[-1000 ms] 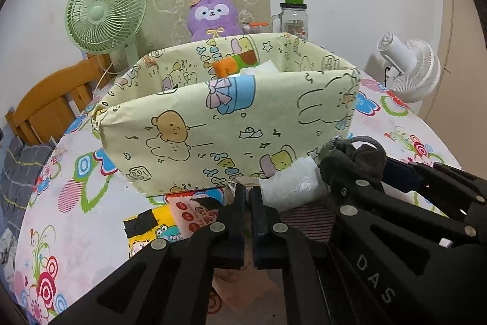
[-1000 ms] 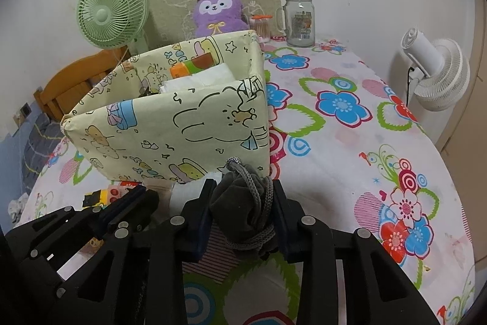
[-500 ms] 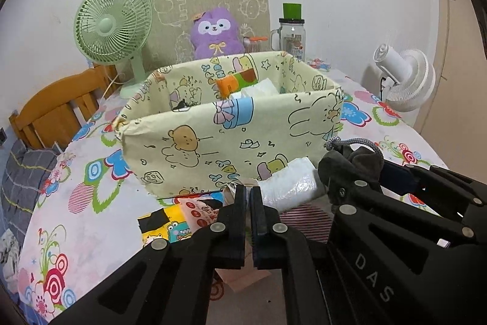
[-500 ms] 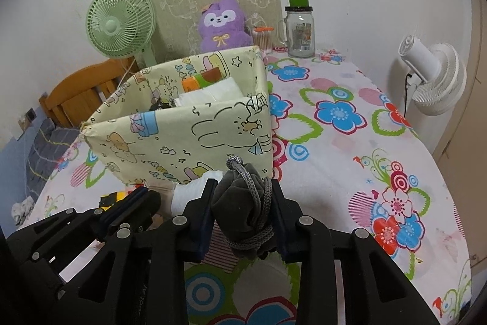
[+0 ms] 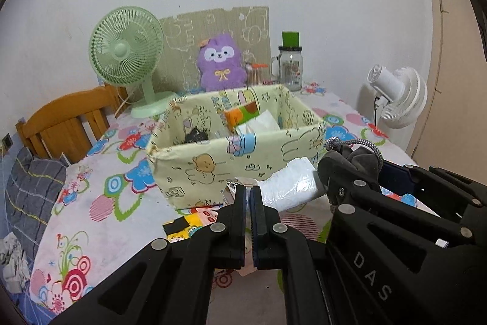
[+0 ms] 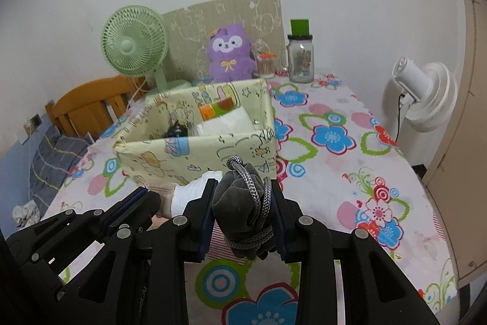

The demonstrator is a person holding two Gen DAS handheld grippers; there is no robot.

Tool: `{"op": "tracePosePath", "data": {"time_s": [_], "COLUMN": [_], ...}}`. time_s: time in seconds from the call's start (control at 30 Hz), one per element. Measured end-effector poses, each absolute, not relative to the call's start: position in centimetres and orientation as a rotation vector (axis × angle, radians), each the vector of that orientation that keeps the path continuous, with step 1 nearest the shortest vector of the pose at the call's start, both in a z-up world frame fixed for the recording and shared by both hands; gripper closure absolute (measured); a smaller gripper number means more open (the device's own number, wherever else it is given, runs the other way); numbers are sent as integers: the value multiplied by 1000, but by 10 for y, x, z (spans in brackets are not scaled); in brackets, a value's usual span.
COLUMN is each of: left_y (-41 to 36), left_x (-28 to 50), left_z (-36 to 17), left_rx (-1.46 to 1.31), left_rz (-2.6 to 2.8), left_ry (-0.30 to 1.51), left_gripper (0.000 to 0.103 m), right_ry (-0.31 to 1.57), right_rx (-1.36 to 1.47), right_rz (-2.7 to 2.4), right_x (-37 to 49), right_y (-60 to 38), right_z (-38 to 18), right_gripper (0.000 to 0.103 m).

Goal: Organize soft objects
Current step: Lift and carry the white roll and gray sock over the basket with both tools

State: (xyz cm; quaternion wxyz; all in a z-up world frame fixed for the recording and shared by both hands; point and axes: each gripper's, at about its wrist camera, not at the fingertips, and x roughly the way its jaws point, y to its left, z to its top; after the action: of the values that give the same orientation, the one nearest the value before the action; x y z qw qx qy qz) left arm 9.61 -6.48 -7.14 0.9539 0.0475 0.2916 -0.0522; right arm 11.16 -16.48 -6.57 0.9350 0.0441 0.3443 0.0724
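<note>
From the left wrist, the left gripper (image 5: 250, 197) is staying pinched almost shut with nothing between its fingers. A white packet (image 5: 290, 186) is lying just past it, in front of the box (image 5: 213, 166). The right gripper (image 5: 341, 169) is sitting beside it.

From the right wrist, the right gripper (image 6: 243, 197) is squeezing a gray pouch (image 6: 240, 203), held up near the box (image 6: 194, 154).

fabric box (image 6: 194, 154) wall blocks ahead; open tablecloth (image 6: 334, 172) right of it.
</note>
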Motion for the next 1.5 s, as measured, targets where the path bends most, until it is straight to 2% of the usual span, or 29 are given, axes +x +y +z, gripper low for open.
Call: {"op": "tracePosePath", "data": {"time_s": [0.8,1.5], "left_y": [-57,-52], "left_x": [57,77], "left_z": [-15,6], "left_rx": [84,80], "left_rz": [-92,-92], "left_ry": [489,463], "left_gripper": [103,103], "right_ry": [593,568], "right_rx": [89,84], "right_rz": [151,151], "right_x": [73,97], "right_y": [-159,-154], "right_z": [-2,21], "right_gripper": [67,67]}}
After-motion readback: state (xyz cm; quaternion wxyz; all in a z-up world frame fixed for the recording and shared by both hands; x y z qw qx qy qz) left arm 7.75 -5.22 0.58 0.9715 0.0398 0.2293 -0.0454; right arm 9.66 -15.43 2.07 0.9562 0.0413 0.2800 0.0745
